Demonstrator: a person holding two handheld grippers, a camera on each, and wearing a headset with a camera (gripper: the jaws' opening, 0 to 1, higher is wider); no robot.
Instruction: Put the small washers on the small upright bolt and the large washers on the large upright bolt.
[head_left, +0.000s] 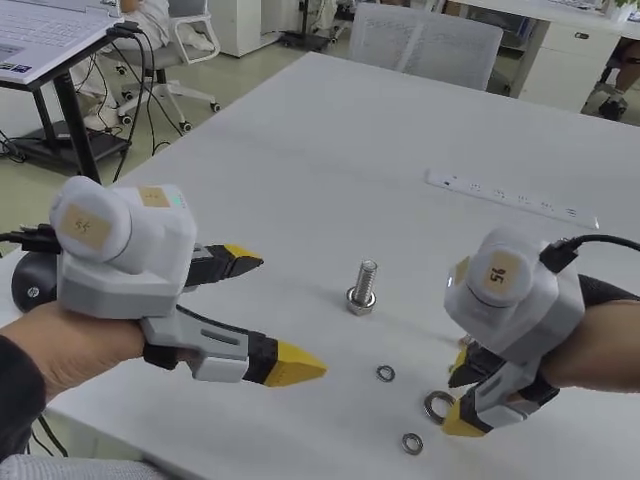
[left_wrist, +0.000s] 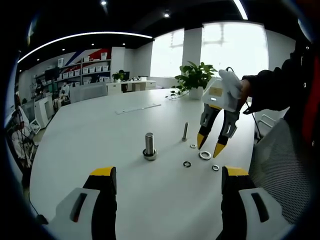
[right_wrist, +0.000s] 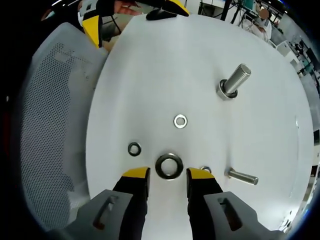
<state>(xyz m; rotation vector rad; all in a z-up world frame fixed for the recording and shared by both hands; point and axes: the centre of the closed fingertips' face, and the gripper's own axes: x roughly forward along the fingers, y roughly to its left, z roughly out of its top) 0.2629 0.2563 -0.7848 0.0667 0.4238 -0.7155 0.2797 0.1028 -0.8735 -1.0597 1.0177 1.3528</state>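
The large bolt (head_left: 363, 288) (left_wrist: 149, 146) (right_wrist: 234, 82) stands upright on the white table (head_left: 330, 160) with a washer round its base. The small bolt (left_wrist: 185, 131) (right_wrist: 243, 176) stands beyond it. A large washer (head_left: 438, 404) (left_wrist: 205, 155) (right_wrist: 169, 166) lies flat near the table's front edge. My right gripper (head_left: 458, 395) (left_wrist: 210, 144) (right_wrist: 168, 176) points down over it, open, one tip on either side. Small washers (head_left: 386, 373) (right_wrist: 180, 121) lie loose around it, another (head_left: 412, 442) (right_wrist: 134, 148) nearer the edge. My left gripper (head_left: 275, 312) (left_wrist: 168, 175) hovers open and holds nothing, left of the large bolt.
A white power strip (head_left: 510, 198) lies farther back on the table. A grey mesh chair (right_wrist: 55, 125) sits just off the near edge. Another chair (head_left: 425, 45) stands at the far side. A desk with a laptop (head_left: 40, 35) is at the far left.
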